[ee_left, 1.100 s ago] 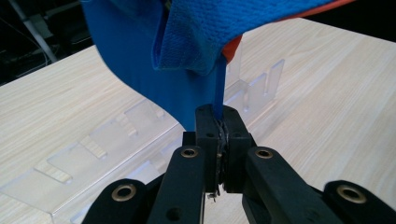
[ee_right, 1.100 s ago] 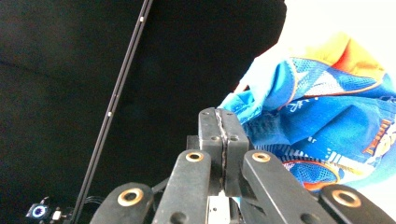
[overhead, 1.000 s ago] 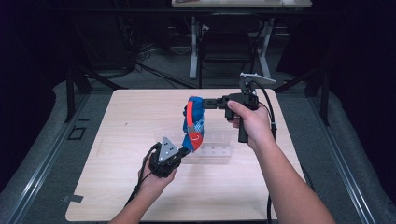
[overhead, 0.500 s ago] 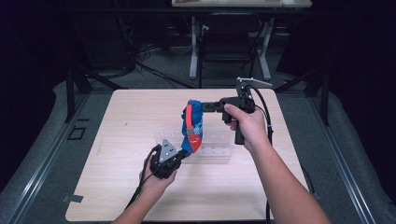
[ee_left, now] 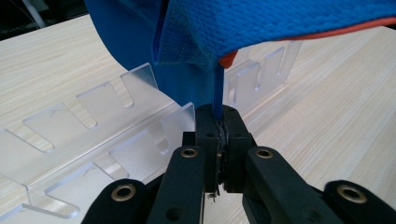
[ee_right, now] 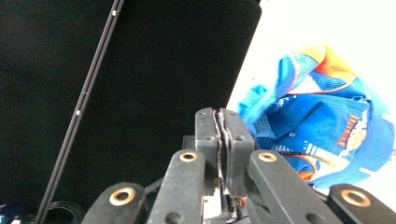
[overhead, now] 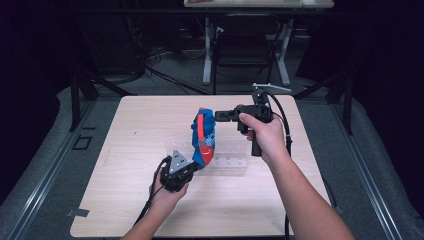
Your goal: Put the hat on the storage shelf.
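— Status of the jaws?

— My left gripper is clamped on the lower edge of the blue and orange fabric garment. My right gripper is closed at its top, though I cannot confirm cloth between the jaws.

— Risk?

— The garment hangs over the clear acrylic slotted rack on the desk. It may snag a tab and drag the rack.

A blue and red garment hangs stretched above the clear acrylic rack on the desk. The left tool pinches its lower end just beside the rack's near left edge; the right tool meets its upper end beyond the rack.
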Demonstrator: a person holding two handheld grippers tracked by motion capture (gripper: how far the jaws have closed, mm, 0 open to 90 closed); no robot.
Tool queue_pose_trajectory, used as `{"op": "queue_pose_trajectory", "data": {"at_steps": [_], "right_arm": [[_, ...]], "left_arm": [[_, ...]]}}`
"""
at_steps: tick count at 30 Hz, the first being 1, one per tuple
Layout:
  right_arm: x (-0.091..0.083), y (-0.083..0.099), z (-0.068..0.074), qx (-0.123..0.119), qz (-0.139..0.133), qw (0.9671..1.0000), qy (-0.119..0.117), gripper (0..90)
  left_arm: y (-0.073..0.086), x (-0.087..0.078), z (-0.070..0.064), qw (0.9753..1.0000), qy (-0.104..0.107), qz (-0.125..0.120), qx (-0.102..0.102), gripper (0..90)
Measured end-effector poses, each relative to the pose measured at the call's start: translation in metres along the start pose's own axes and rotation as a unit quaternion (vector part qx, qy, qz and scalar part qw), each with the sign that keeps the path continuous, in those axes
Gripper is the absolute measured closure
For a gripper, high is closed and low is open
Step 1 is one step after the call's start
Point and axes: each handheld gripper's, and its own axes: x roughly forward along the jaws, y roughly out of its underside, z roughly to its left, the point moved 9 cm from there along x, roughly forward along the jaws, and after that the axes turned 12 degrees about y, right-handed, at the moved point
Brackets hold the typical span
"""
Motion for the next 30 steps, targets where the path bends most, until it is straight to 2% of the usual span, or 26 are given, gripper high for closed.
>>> {"op": "queue_pose_trajectory", "data": {"at_steps": [5, 9, 14, 16, 21, 30], "right_arm": [[-0.006, 0.0, -0.005, -0.014, -0.01, 0.9995, 0.024, 83.4], [-0.01, 0.002, -0.009, -0.031, -0.013, 0.9985, 0.043, 81.4], [-0.011, 0.006, -0.011, -0.05, -0.015, 0.9963, 0.069, 80.4], [-0.013, 0.008, -0.013, -0.066, -0.015, 0.994, 0.086, 80.1], [-0.015, 0.009, -0.017, -0.077, -0.02, 0.9911, 0.107, 79.8], [-0.015, 0.013, -0.019, -0.096, -0.019, 0.9864, 0.132, 78.7]], "left_arm": [[0.007, 0.002, 0.003, 0.9999, 0.003, 0.007, -0.013, 88.3], [0.008, 0.003, 0.001, 1.0, 0.0, 0.007, -0.007, 88.3], [0.007, 0.003, 0.001, 0.9999, 0.002, 0.006, -0.014, 88.2], [0.006, 0.001, 0.001, 0.9998, 0.003, 0.003, -0.017, 88.3], [0.006, 0.0, 0.002, 0.9998, 0.001, 0.004, -0.019, 88.1], [0.006, -0.002, -0.001, 0.9999, 0.005, 0.006, -0.015, 88.0]]}}
